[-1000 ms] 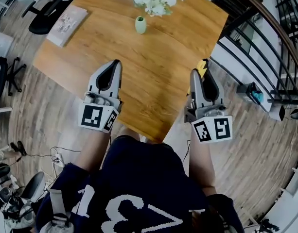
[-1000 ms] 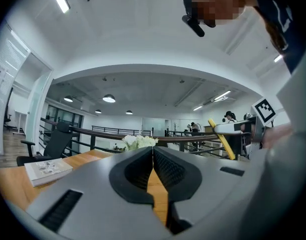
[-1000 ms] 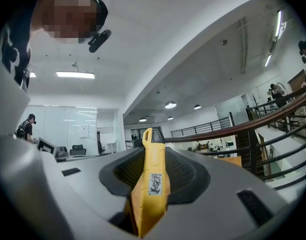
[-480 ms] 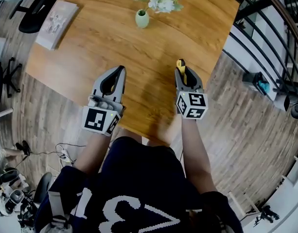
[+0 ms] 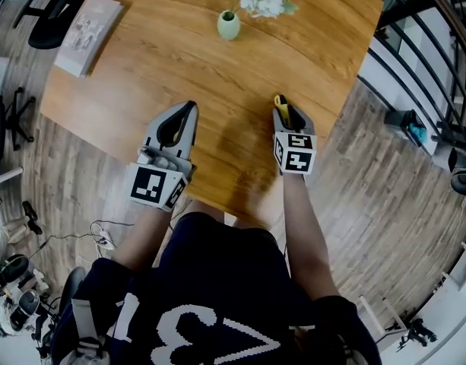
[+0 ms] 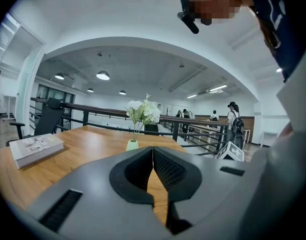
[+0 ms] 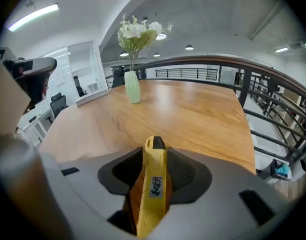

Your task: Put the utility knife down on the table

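Your right gripper (image 5: 290,117) has just been opening its 2 jaws. The yellow utility knife (image 7: 153,184) sits loose between them, with wood showing in a gap at its left side, over the near right part of the table (image 5: 217,74). Your left gripper (image 6: 153,150) has its jaws together on nothing, over the near left part.

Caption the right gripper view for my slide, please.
Right tongs, just opening, yellow utility knife between them, over the wooden table.

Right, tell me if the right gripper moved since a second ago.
Yes: the right gripper went from the table's right edge inward over the wood; its jaws have just been opening, utility knife between them.
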Available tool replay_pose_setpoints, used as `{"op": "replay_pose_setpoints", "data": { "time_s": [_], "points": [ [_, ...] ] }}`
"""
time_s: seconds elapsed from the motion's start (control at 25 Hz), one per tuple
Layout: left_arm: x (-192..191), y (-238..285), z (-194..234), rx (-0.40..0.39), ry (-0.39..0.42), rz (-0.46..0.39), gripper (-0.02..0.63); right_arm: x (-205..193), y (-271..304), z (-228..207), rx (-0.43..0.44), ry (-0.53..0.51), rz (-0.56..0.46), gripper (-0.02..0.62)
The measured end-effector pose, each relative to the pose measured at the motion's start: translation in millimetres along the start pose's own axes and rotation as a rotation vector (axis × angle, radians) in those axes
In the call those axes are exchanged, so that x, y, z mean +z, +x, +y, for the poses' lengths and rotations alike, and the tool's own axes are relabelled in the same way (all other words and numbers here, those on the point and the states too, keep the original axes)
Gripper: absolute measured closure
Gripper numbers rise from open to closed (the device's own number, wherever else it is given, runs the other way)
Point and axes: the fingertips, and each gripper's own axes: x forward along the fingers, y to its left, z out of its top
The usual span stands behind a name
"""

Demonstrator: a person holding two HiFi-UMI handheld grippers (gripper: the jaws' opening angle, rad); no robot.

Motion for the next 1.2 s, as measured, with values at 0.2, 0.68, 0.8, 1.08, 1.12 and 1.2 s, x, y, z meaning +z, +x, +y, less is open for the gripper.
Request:
{"op": "replay_pose_setpoints", "data": {
  "time_s": [0.2, 0.68, 0.8, 1.08, 1.12, 1.2],
  "points": [
    [20, 4, -1, -0.005, 0.027, -0.048, 0.591, 61, -41, -6, -0.011, -0.021, -0.203, 0.531],
    [110, -21, -13, 0.019, 0.102, -0.206, 0.591, 208, -240, 1, 0.021, -0.035, -0.755, 0.569],
    [135, -32, -20, 0.025, 0.117, -0.253, 0.591, 222, -281, 6, 0.027, -0.039, -0.834, 0.569],
    [164, -52, -42, 0.019, 0.115, -0.322, 0.591, 233, -339, 23, 0.082, -0.033, -0.921, 0.569],
    [166, -54, -45, 0.016, 0.114, -0.326, 0.591, 233, -344, 25, 0.082, -0.041, -0.928, 0.569],
    [168, -57, -50, 0.012, 0.114, -0.329, 0.591, 233, -350, 26, 0.080, -0.050, -0.936, 0.569]
  ]
}}
